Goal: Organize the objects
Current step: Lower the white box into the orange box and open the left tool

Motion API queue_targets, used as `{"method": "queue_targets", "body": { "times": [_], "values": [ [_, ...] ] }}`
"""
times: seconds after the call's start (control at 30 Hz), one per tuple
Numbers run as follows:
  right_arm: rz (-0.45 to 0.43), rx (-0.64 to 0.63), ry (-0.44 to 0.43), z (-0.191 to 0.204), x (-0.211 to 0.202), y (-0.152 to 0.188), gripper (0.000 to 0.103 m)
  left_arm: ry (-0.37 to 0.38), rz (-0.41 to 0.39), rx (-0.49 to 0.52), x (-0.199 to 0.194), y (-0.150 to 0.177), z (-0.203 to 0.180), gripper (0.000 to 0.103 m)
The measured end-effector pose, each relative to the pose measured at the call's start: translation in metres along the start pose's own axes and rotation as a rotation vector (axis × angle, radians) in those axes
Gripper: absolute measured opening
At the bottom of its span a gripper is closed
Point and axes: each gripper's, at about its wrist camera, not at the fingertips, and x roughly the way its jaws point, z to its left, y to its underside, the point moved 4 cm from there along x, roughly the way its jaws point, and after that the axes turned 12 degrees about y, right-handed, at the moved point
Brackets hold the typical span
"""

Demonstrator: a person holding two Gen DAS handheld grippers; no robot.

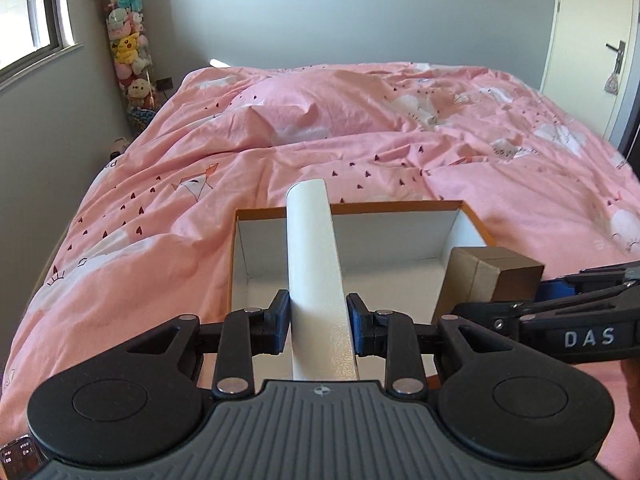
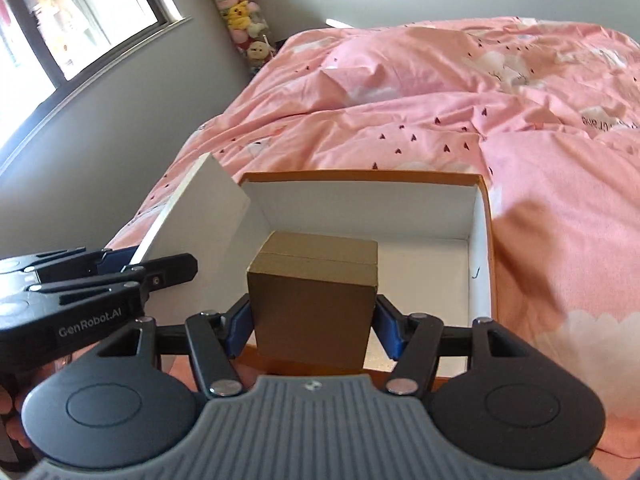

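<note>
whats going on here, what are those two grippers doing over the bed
A person is packing things into an open orange-rimmed box lying on the pink bedspread. The left gripper is shut on a flat white box, the right gripper on a small brown cardboard box. Both are held over the open box, not yet released.

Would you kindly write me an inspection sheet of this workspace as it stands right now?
Surface: bed with a rumpled pink duvet.
Job's things: open orange-rimmed box with a white inside, lying on the duvet; white flat box and brown cardboard box, both held over it.
Clutter: nothing seen on the duvet besides the box.
Grippers: left gripper shut on the white flat box; right gripper shut on the brown cardboard box.
Cables: nothing seen.
Surroundings: window, clear tube of plush toys in the corner, white door, grey wall.
</note>
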Motion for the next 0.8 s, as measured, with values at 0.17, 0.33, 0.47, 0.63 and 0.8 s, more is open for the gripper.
{"method": "queue_targets", "body": {
  "times": [0.17,0.33,0.47,0.63,0.8],
  "values": [
    [0.049,0.058,0.048,-0.012,0.044,-0.01,0.064,-0.071,0.078,0.029,0.043,0.003,0.006,0.031],
    [0.095,0.063,0.057,-0.016,0.067,-0.013,0.064,-0.107,0.116,0.09,0.067,0.002,0.0,0.031],
    [0.13,0.075,0.054,-0.018,0.082,-0.013,0.064,-0.138,0.167,0.137,0.089,0.005,-0.004,0.031],
    [0.17,0.088,0.065,-0.025,0.099,-0.01,0.064,-0.189,0.226,0.206,0.113,0.02,-0.008,0.031],
    [0.192,0.085,0.063,-0.028,0.108,-0.008,0.064,-0.219,0.292,0.236,0.13,0.031,-0.008,0.031]
  ]
}}
